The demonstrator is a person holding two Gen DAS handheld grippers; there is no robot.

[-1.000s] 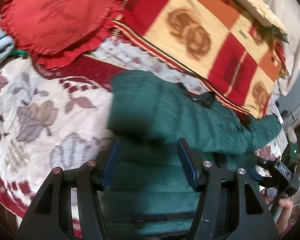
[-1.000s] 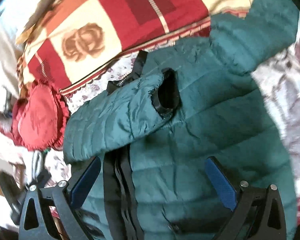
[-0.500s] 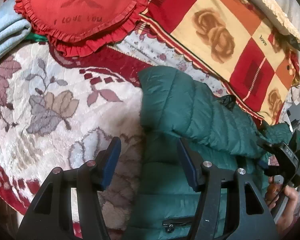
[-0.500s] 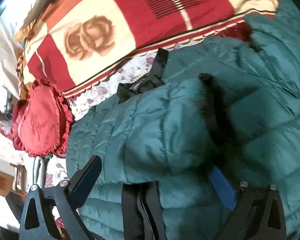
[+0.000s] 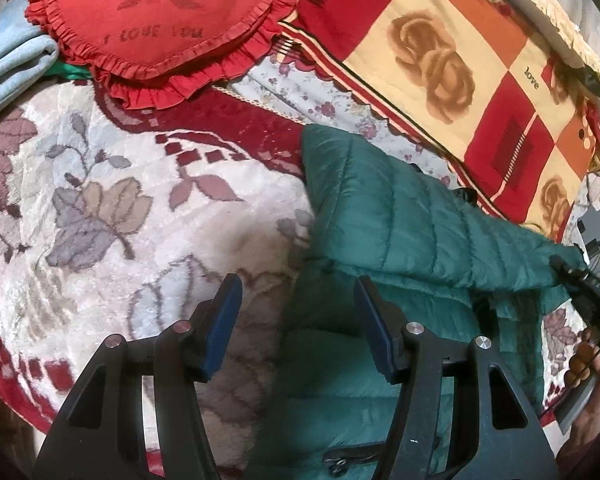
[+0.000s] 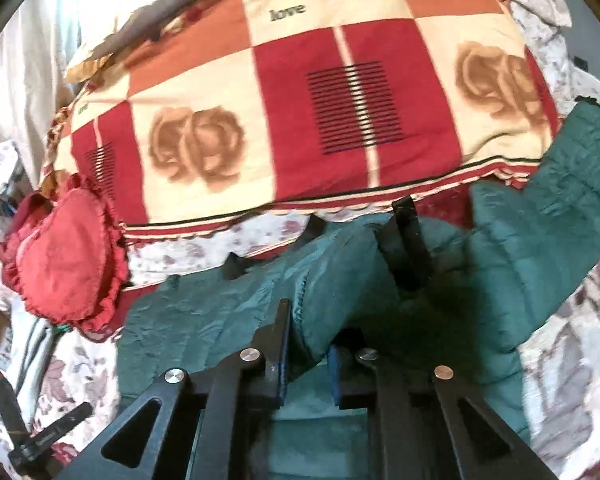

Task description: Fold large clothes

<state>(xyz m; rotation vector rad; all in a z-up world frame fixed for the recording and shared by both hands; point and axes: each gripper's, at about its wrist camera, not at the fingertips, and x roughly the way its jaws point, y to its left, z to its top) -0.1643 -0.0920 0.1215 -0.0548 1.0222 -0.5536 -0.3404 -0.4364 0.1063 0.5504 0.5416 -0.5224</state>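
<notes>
Green puffer jacket (image 5: 412, 232) lies on the floral blanket (image 5: 120, 208), its long axis running from lower centre toward the right edge of the left wrist view. Its right gripper (image 6: 306, 372) has just been closing and now pinches a fold of jacket fabric. Left gripper (image 5: 296, 324) hangs open over the jacket's left edge, holding nothing. Open blanket lies to the left; the checked quilt (image 5: 480, 80) crowds the upper right.

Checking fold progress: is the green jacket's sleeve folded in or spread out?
Folded in: the sleeve lies across the green jacket, its end pinched in the right gripper.
</notes>
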